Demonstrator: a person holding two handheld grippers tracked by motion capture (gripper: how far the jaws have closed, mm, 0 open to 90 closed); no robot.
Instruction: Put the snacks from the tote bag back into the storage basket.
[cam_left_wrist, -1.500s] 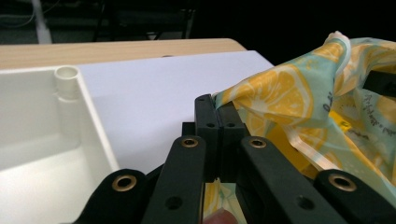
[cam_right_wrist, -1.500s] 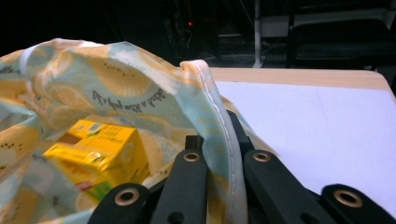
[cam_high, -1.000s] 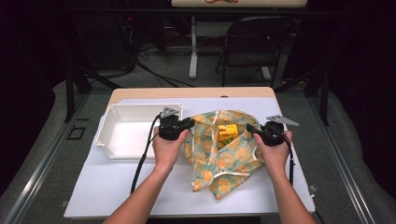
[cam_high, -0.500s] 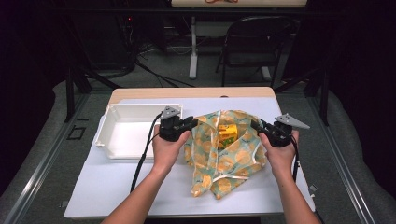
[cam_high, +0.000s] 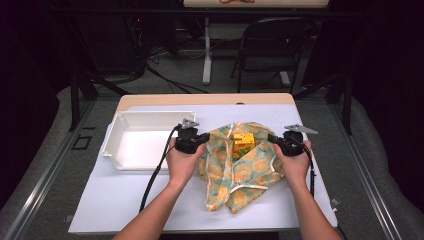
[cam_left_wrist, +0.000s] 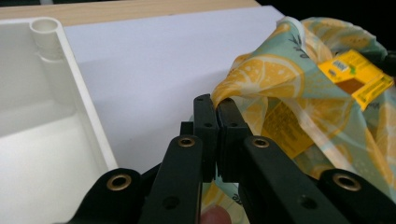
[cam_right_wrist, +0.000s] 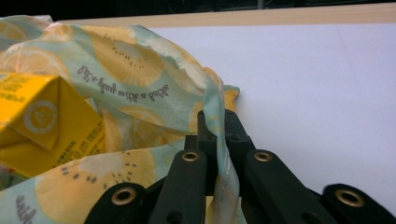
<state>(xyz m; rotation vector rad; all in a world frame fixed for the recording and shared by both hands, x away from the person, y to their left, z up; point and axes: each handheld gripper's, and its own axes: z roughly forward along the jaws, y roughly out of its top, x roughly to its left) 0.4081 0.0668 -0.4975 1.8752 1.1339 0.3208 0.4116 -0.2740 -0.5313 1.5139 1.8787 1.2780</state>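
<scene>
Crosswise, bag (cam_high: 240, 167) stretched between both claws.

Looking like lab or recording studio: dark surroundings, metal frame legs (cam_high: 80, 90), cables (cam_high: 165, 80) lying on grey floor, folding chair (cam_high: 270, 50) standing far behind white-covered table (cam_high: 125, 200).

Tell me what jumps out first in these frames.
The citrus-print cloth bag mid-table, pinched at opposite edges by the left gripper and right gripper, both shut on its fabric. A yellow carton sits in its open mouth. Left of it lies a white plastic tray.
</scene>
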